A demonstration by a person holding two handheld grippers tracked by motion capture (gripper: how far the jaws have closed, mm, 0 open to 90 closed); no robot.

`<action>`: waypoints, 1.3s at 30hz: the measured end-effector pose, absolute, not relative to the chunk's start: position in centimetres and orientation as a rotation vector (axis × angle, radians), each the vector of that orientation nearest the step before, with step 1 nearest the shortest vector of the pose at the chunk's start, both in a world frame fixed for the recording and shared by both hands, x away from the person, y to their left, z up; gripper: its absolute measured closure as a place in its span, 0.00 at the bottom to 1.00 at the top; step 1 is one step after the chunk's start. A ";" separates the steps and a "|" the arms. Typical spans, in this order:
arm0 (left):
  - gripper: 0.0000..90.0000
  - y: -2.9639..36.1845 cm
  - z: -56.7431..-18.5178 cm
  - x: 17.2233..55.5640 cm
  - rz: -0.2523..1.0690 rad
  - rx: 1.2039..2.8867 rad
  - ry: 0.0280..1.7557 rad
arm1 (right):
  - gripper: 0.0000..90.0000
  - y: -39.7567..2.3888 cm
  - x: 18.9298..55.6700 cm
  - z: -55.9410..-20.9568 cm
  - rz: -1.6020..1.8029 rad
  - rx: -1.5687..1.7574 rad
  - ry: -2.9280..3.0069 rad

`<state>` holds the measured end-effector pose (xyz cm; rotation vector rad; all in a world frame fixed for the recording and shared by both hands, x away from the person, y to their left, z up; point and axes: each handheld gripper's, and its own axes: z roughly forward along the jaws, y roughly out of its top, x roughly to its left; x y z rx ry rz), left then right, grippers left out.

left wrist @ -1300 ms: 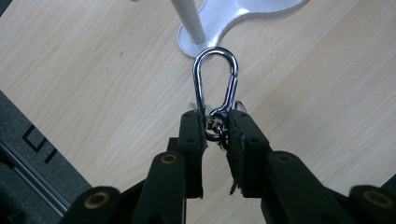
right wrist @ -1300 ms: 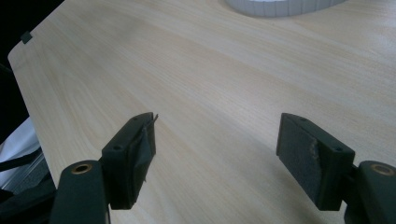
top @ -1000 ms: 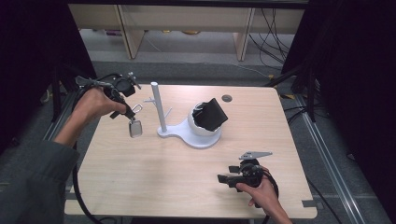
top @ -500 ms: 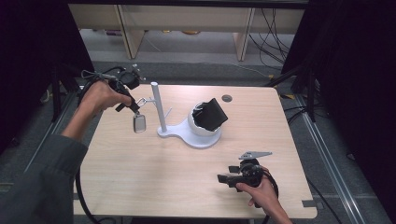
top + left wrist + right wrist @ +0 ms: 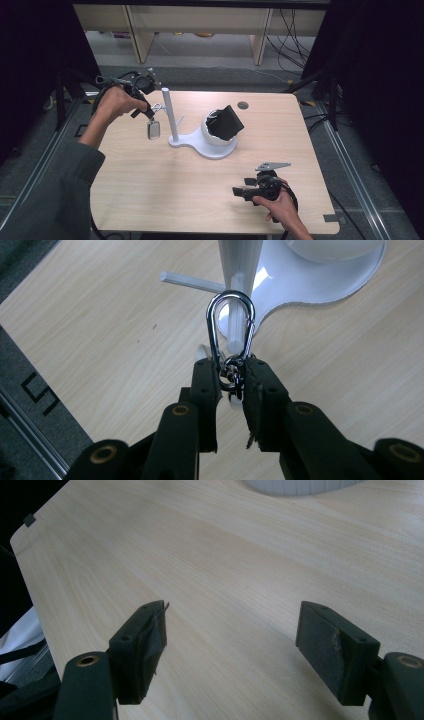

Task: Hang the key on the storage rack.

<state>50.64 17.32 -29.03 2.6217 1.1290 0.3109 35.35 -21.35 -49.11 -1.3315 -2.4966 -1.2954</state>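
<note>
Your left gripper [image 5: 146, 111] has carried one carabiner [image 5: 231, 322] closer to the one stand [image 5: 200, 140], jaws clamping it, right gripper [image 5: 240, 640] jaws open above the counter [image 5: 165, 190].

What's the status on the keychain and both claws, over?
Left claw shut on keychain; carabiner right at the stand's peg, not yet hooked. Right claw open, empty, low over table. Nothing in the way.
</note>
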 end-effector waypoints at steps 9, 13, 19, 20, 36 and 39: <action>0.83 16.8 -30.4 51.2 0.304 2.601 1.124 | 0.33 -21.2 35.3 -49.2 -1.288 -1.330 -2.461; 0.80 16.7 -30.6 51.3 0.290 2.587 1.121 | 0.33 -21.2 35.3 -49.2 -1.284 -1.328 -2.464; 0.72 17.1 -30.4 50.7 0.304 2.572 1.134 | 0.33 -21.4 35.5 -49.3 -1.299 -1.314 -2.488; 0.70 17.4 -30.4 50.3 0.293 2.578 1.128 | 0.33 -21.4 35.4 -49.2 -1.287 -1.330 -2.502; 0.48 19.0 -31.2 47.6 0.275 2.560 1.085 | 0.33 -21.5 35.5 -49.3 -1.307 -1.341 -2.482; 0.43 19.0 -31.4 47.4 0.269 2.543 1.105 | 0.33 -21.5 35.4 -49.1 -1.300 -1.363 -2.493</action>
